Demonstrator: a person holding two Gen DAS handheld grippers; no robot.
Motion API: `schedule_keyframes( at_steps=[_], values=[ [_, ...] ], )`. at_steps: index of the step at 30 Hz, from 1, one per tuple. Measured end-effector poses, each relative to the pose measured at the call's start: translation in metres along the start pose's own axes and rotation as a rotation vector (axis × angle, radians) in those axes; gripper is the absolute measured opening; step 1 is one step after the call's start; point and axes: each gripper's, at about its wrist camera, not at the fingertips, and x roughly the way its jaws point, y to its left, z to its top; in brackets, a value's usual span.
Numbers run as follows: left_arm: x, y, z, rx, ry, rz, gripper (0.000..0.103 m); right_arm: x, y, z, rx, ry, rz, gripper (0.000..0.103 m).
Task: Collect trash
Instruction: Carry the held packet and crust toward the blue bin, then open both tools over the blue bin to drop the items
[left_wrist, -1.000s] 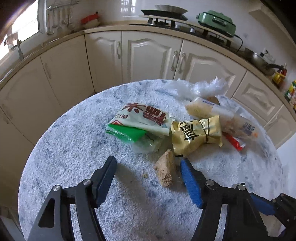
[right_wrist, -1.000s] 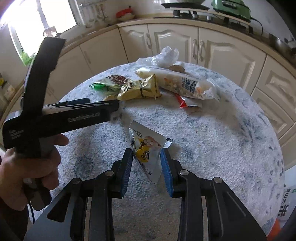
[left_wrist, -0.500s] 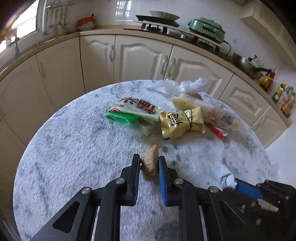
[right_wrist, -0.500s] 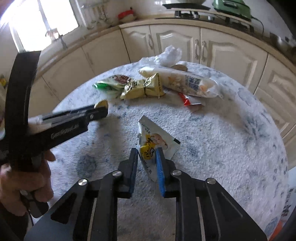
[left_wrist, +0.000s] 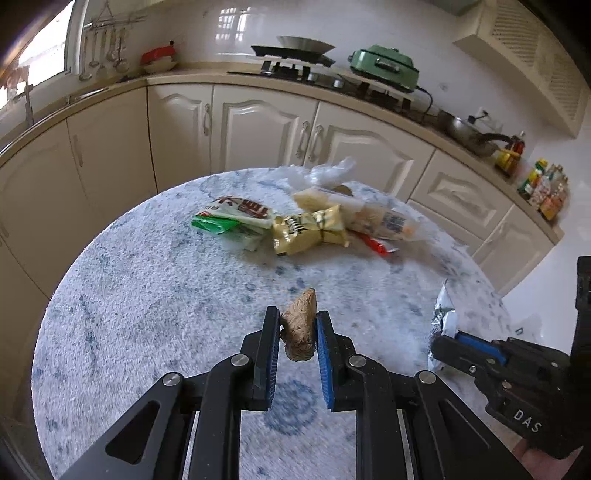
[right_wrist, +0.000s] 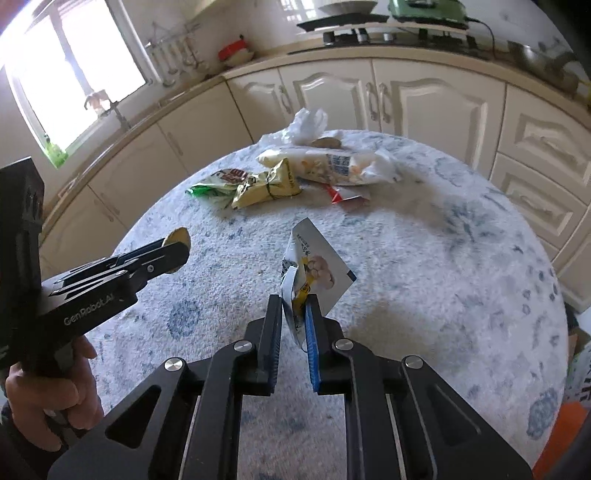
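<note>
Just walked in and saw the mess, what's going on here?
A person is clearing trash off the table with two handheld grippers. The left gripper is clamped on a brown food scrap; the right gripper grips a white snack wrapper. More wrappers lie piled at the far side.

My round table (left_wrist: 140, 302), topped in a blue-flecked white cover, stands before curved cream cabinets (left_wrist: 258, 129). Above them a counter (left_wrist: 184, 78) carries a stove (left_wrist: 291, 61) and green cooker (left_wrist: 384, 66). Left of the stove, daylight floods a window (right_wrist: 74, 74).
</note>
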Motion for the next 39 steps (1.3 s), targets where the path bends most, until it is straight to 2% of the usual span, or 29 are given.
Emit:
schedule_keyframes(
  at_steps=[8,15,23,29,31,36,39],
  values=[
    [-0.042,-0.035,0.0,0.039,-0.058,-0.031,0.015,-0.045,-0.01,-0.003,0.023,-0.08,0.006,0.012],
    [-0.078,-0.085,0.004,0.112,-0.116,-0.115,0.015,-0.111,-0.034,-0.01,0.061,-0.193,-0.028,0.012],
    [-0.078,-0.197,-0.006,0.275,-0.114,-0.266,0.015,-0.196,-0.096,-0.04,0.164,-0.305,-0.153,0.012],
    [-0.058,-0.291,-0.023,0.393,-0.055,-0.395,0.015,-0.249,-0.161,-0.087,0.29,-0.331,-0.287,0.012],
    [-0.047,-0.326,-0.034,0.438,-0.009,-0.442,0.015,-0.263,-0.187,-0.108,0.343,-0.324,-0.338,0.012],
    [-0.008,-0.396,-0.06,0.533,0.127,-0.524,0.015,-0.267,-0.246,-0.156,0.483,-0.277,-0.402,0.012],
    [0.019,-0.429,-0.079,0.588,0.208,-0.526,0.015,-0.256,-0.278,-0.178,0.555,-0.233,-0.402,0.012]
  ],
)
